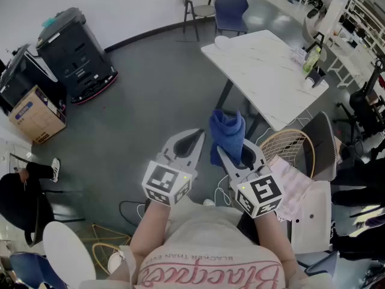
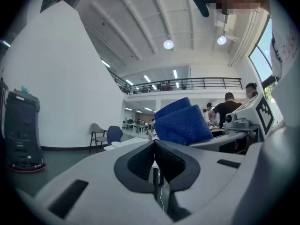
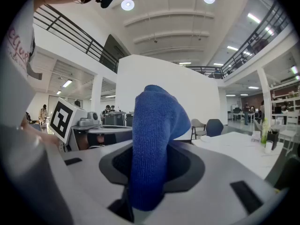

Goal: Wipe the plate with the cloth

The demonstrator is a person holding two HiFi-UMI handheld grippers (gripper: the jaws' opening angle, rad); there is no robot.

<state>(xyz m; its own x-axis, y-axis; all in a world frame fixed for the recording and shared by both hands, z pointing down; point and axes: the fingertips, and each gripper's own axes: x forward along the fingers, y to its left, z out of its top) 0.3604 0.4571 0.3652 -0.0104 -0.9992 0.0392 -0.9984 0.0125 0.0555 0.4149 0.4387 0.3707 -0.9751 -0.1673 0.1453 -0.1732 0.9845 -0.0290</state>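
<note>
**Cloth gripped in right tool; plate not yet reached**

Head view: The right tool (image 1: 233,156) is clamped on the blue cloth (image 1: 227,131), which stands up ahead of its tips. The left tool (image 1: 194,139), just beside it, is closed on nothing. The table (image 1: 264,83) lies ahead and to the right of both tools, well apart. A pale round shape at its far corner is probably the plate (image 1: 221,41), too small to confirm.

Left gripper view: The jaws meet with nothing between them. The cloth (image 2: 180,123) shows to the right of this tool.

Right gripper view: The cloth (image 3: 152,144) fills the gap between the pads, its long axis upright. The table (image 3: 243,153) lies ahead to the right. The right hand is judged nearer, so the coming move is a forward reach.
</note>
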